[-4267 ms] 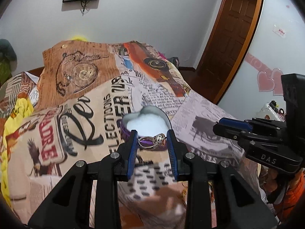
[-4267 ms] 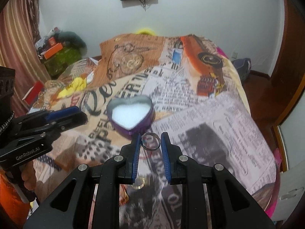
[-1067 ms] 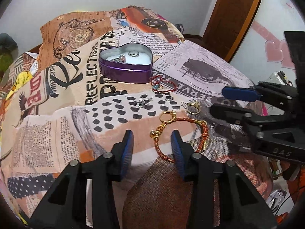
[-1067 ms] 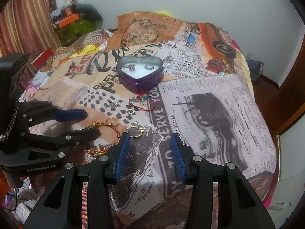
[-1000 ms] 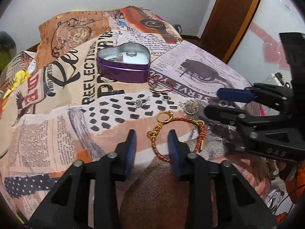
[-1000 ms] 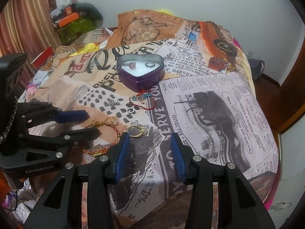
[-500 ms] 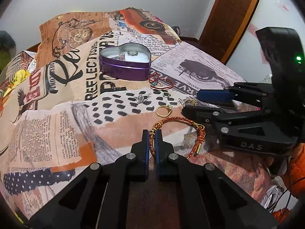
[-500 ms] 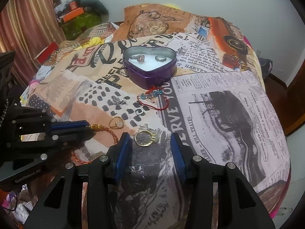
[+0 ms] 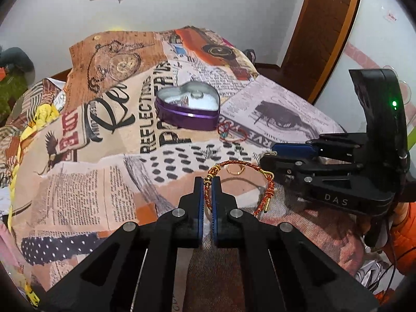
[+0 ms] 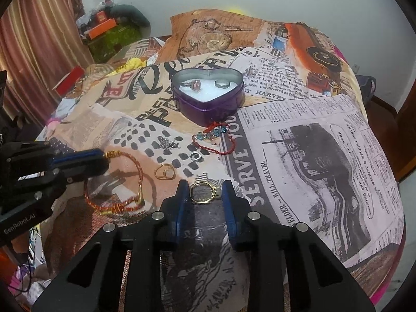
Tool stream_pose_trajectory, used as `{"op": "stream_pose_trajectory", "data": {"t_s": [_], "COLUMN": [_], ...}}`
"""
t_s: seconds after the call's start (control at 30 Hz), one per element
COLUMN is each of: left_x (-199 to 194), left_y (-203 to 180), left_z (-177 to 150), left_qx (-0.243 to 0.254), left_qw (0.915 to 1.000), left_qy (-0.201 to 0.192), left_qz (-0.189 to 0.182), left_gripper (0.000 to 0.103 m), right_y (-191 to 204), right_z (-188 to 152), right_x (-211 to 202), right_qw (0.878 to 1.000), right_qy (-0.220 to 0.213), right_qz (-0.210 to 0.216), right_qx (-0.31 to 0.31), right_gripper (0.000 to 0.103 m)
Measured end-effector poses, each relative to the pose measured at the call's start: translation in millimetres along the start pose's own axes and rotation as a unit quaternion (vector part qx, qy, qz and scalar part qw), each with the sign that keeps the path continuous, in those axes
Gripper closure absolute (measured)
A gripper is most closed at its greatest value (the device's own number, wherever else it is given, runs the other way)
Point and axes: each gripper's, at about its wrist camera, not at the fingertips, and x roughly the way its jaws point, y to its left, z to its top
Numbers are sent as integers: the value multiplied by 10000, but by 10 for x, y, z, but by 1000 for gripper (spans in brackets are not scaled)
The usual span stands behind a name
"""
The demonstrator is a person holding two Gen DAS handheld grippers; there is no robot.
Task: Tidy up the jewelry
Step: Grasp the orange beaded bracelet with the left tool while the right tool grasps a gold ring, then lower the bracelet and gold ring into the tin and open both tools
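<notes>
Near the bed's (image 10: pixel 325 156) front edge my left gripper (image 9: pixel 207 182) pinches the red-gold braided bracelet (image 9: pixel 269 182), its loop arcing right, my right gripper (image 10: pixel 204 186) straddles the gold ring (image 10: pixel 204 193) with jaws apart, and farther in, with bare cover rightward, sits the heart tin (image 10: pixel 208 104).

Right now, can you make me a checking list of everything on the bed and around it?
Surface: newspaper-print bedspread.
Job's things: purple heart-shaped tin holding two rings; red-and-gold braided bracelet; large gold ring; small gold ring; red string bracelet with blue beads; small silver pieces.
Clutter: orange boxes in the corner.
Grippers: left hand-held gripper shut on the braided bracelet; right hand-held gripper open around the large ring.
Cables: nothing seen on the bed.
Surroundings: curtain, wooden door.
</notes>
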Motion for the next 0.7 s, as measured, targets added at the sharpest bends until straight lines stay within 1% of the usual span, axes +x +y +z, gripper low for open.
{"op": "stream_pose_trajectory", "data": {"t_s": [0.37,0.7], "left_x": [-126,-94], "left_y": [57,195], "left_z": [225,519], "left_qx": [-74,-146], "left_qw": [9993,9976], "left_qy": [-346,-627], "left_qz": [117,261], "left_gripper": [99,99], "right_y": [-42,-71], "right_z": [226,506], "right_x": [-317,-432], "right_qw": [9984,9951], "right_qy": [-560,-987], "right_qz": [-88,-74], "right_qx": [75,54], "right_gripper": [79,79]}}
